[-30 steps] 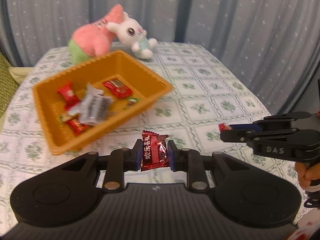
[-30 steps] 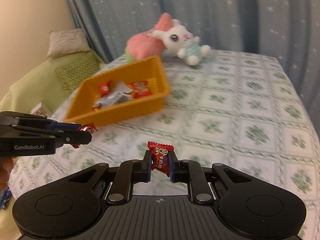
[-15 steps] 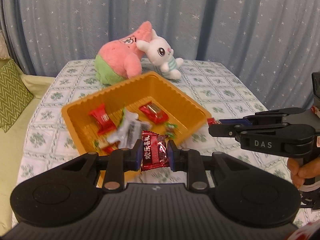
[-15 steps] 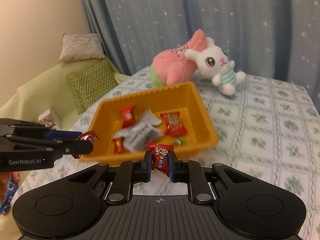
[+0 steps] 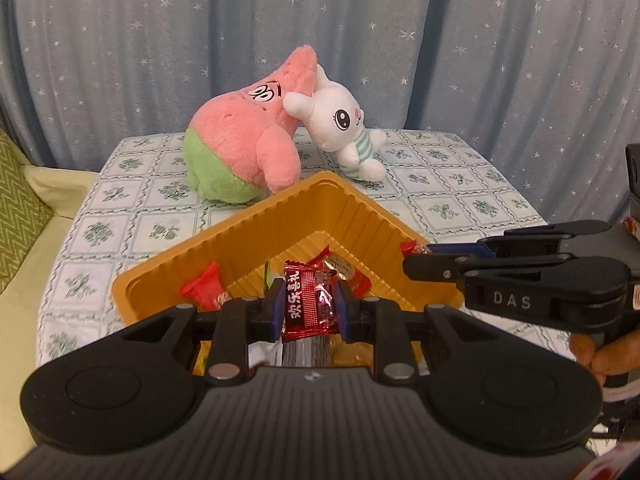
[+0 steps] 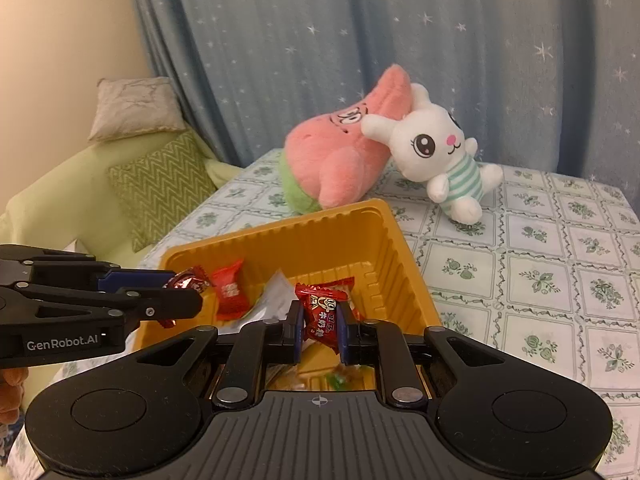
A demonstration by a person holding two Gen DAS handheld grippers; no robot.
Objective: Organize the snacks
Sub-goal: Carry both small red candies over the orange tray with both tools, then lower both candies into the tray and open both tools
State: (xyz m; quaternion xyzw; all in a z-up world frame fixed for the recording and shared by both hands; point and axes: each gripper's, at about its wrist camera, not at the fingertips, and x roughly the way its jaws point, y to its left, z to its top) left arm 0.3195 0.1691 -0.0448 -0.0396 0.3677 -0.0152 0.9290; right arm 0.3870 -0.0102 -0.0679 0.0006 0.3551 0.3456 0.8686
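Observation:
An orange tray [image 5: 352, 208] [image 6: 384, 236] holding several wrapped snacks sits on the patterned tablecloth. My left gripper [image 5: 308, 308] is shut on a dark red foil candy [image 5: 308, 304] and hovers above the tray's near side. In the right wrist view my right gripper [image 6: 319, 326] is shut on a red candy with white print [image 6: 320, 312], also over the tray. Each gripper shows in the other's view: the right gripper [image 5: 416, 254] enters from the right, the left gripper [image 6: 188, 290] from the left, both over the tray with candy in their fingertips.
A pink star plush [image 5: 248, 140] [image 6: 344, 152] and a white bunny plush [image 5: 340, 128] [image 6: 436, 152] lie just behind the tray. A green sofa with cushions [image 6: 156, 184] stands left of the table. Starred blue curtains hang behind. Bare tablecloth [image 6: 540, 280] stretches right of the tray.
Both grippers have carried their candies across the table toward the tray and now hang over it. The tray and plush toys look closer. Both grips stay unchanged.

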